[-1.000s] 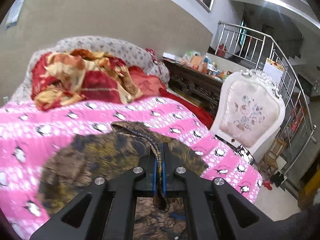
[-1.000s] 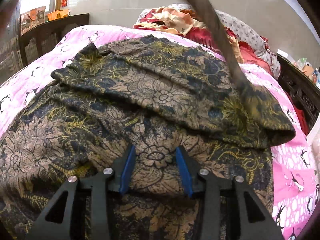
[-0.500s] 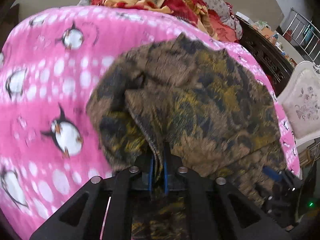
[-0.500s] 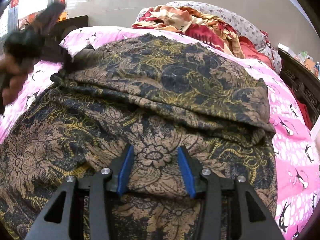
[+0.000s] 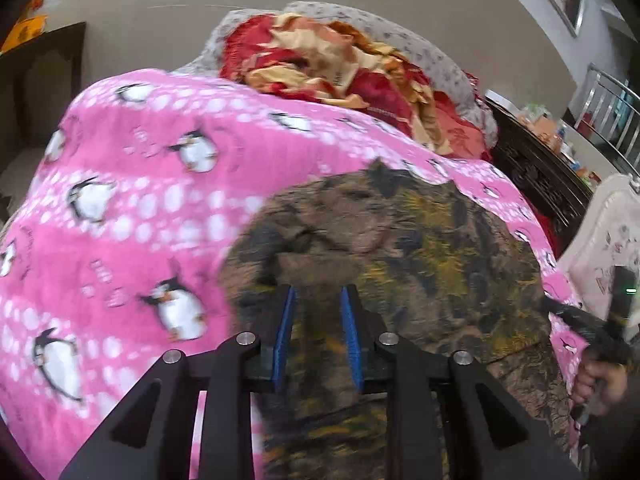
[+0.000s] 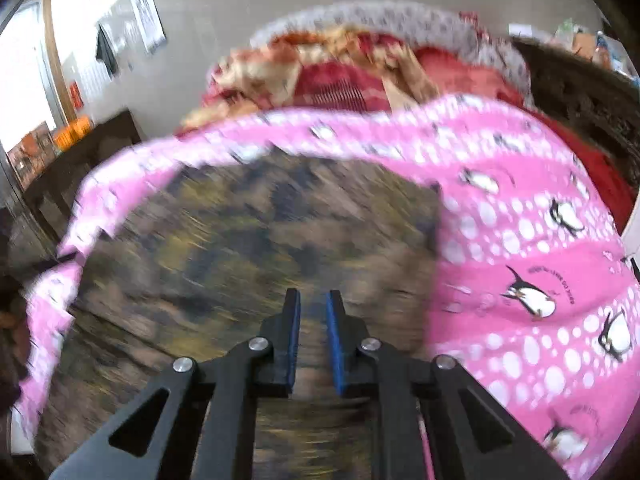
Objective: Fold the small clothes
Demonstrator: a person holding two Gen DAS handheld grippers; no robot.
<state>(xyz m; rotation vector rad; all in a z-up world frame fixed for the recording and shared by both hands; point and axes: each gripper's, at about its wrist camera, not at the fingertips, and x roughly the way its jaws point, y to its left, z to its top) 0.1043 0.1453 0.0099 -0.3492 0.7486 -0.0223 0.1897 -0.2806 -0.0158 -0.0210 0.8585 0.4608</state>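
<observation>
A brown, black and yellow patterned garment [image 5: 420,260] lies folded over on the pink penguin blanket [image 5: 160,200]. My left gripper [image 5: 318,290] hovers at its left end. Its jaws are opening, the blue pads stand apart, and the cloth lies below them, not pinched. In the right wrist view the garment [image 6: 260,240] is motion-blurred. My right gripper [image 6: 313,294] is over its near right part. Its jaws are closing to a narrow gap, and I see no fold rising between the pads. A hand [image 5: 600,376] holding the right gripper shows at the left wrist view's right edge.
A crumpled red and yellow blanket [image 5: 340,64] lies at the head of the bed. A dark carved cabinet [image 5: 532,168] and a white upholstered chair [image 5: 608,232] stand beside the bed on the right. The pink blanket [image 6: 520,240] spreads right of the garment.
The left gripper carried the garment's edge down across the garment and let go; its pads now stand apart. The right gripper's jaws narrowed and it swept sideways toward the garment's right edge.
</observation>
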